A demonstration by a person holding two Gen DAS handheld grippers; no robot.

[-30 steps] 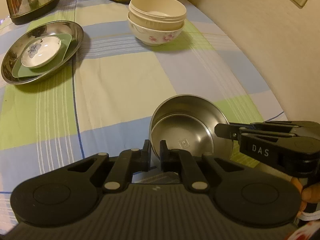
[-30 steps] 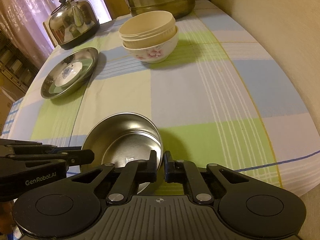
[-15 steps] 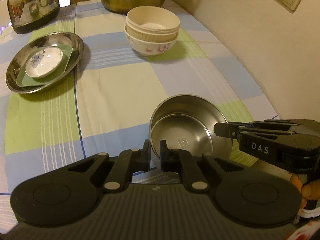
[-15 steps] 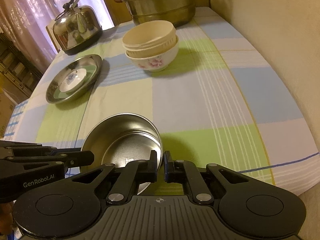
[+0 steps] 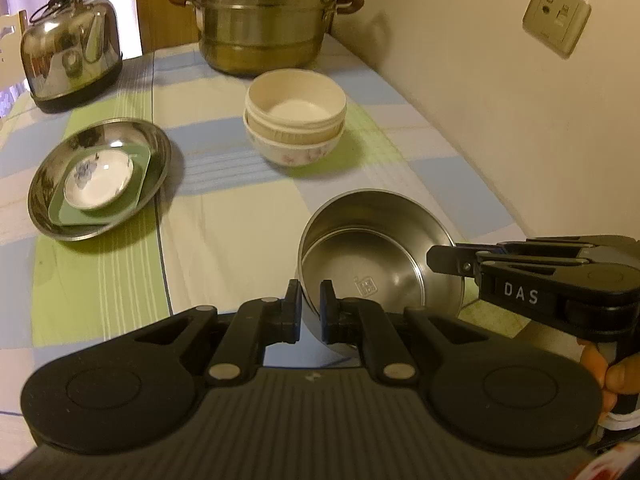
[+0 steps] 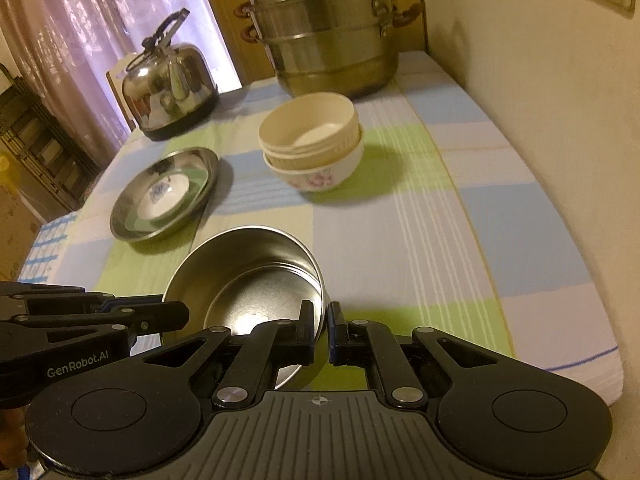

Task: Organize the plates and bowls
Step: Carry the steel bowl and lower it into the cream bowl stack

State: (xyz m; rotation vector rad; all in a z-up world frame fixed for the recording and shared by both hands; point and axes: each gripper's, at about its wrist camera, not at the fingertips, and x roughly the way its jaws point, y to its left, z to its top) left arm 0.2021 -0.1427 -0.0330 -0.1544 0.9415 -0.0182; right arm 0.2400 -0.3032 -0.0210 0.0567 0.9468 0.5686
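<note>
steel bowl [image 5: 376,256], tilted above checked tablecloth [image 5: 224,216] near front edge | left gripper [image 5: 310,310] clamped on its left rim | right gripper [image 6: 320,330] clamped on opposite rim | beyond: stacked bowls [image 5: 294,122], steel plate [image 5: 48,184] holding green dish, saucer

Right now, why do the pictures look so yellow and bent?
Left wrist view: warm indoor light tints everything; the fisheye curves the wall; the kettle shows glare. Right wrist view: the table edge bows, the bowls look slightly soft, and the curtain glows.
</note>
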